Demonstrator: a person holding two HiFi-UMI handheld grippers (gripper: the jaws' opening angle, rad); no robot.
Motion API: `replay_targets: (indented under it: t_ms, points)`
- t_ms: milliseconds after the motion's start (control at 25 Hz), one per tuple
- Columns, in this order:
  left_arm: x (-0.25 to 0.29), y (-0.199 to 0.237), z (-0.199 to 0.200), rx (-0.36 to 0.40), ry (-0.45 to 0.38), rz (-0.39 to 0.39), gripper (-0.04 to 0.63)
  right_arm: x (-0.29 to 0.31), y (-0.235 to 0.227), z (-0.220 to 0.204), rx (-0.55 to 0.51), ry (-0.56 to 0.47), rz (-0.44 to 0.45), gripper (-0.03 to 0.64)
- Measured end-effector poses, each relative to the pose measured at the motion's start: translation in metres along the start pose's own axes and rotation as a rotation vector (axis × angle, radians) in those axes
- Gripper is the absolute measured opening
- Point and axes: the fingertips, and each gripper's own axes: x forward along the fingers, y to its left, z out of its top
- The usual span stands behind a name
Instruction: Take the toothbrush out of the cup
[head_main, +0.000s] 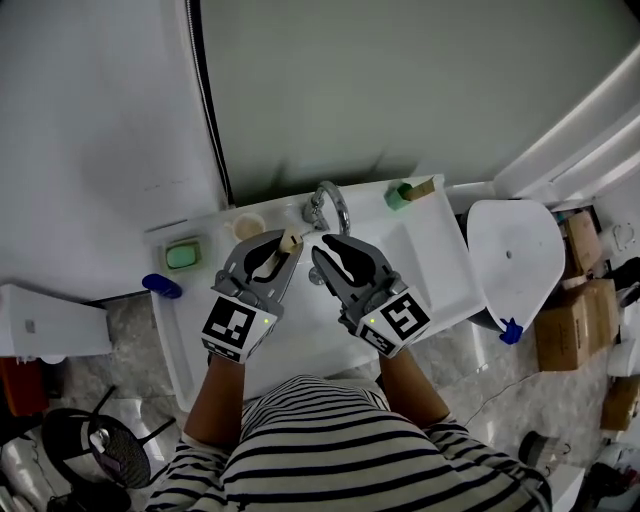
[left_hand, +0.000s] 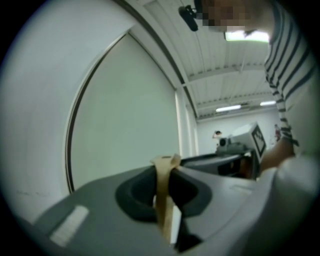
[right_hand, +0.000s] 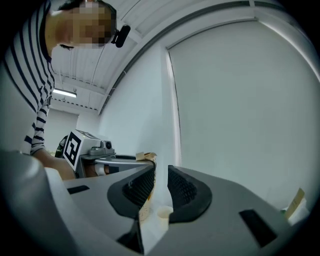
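One white washstand (head_main: 435, 255) fills the middle of the head view, set against a pale grey-green wall panel (head_main: 400, 90), with a curved chrome tap (head_main: 331, 204) at its back edge. Along the back of the counter sit a green bar of soap (head_main: 183, 255) on the left and a green and tan item (head_main: 410, 192) on the right. A blue thing (head_main: 162, 286) sticks out at the counter's left edge. A white toilet (head_main: 515, 250) stands to the right, and cardboard boxes (head_main: 572, 320) are stacked past it on the mottled floor (head_main: 130, 340). The person wears a striped shirt (head_main: 350, 455).

The cream cup (head_main: 248, 226) stands on the counter left of the tap. The left gripper (head_main: 286, 246) is just to its right, and its jaws are clamped on the tan toothbrush (head_main: 290, 240). In the left gripper view the toothbrush (left_hand: 165, 200) runs upright between the two pads of the left gripper (left_hand: 167, 176), and its top pokes out above them. The toothbrush is clear of the cup and held over the basin's rim beside the tap.

The right gripper (head_main: 319, 252) is level with the left one, tips close to it and to the toothbrush. In the right gripper view the jaws of the right gripper (right_hand: 160, 181) stand a little apart with a narrow gap and press on nothing. A pale speckled strip shows along one pad's edge, and I cannot tell what it is
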Motion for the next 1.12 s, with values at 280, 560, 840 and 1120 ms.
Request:
replay_targets:
  t_ms: [280, 560, 840, 1120]
  points:
    - [0.063, -0.03, -0.002, -0.025, 0.01, -0.006, 0.043, -0.027, -0.065, -0.014, 0.035, 0.015, 0.014, 0.062]
    - [0.137, -0.069, 0.002, -0.043, 0.019, -0.016, 0.044, -0.069, -0.13, -0.017, 0.033, 0.024, 0.027, 0.063]
    - [0.193, -0.105, -0.004, -0.025, 0.056, 0.0, 0.043, -0.114, -0.186, -0.022, 0.031, 0.03, 0.031, 0.062]
    - [0.24, -0.135, -0.012, -0.044, 0.041, 0.025, 0.043, -0.151, -0.234, -0.031, 0.039, 0.035, 0.019, 0.063]
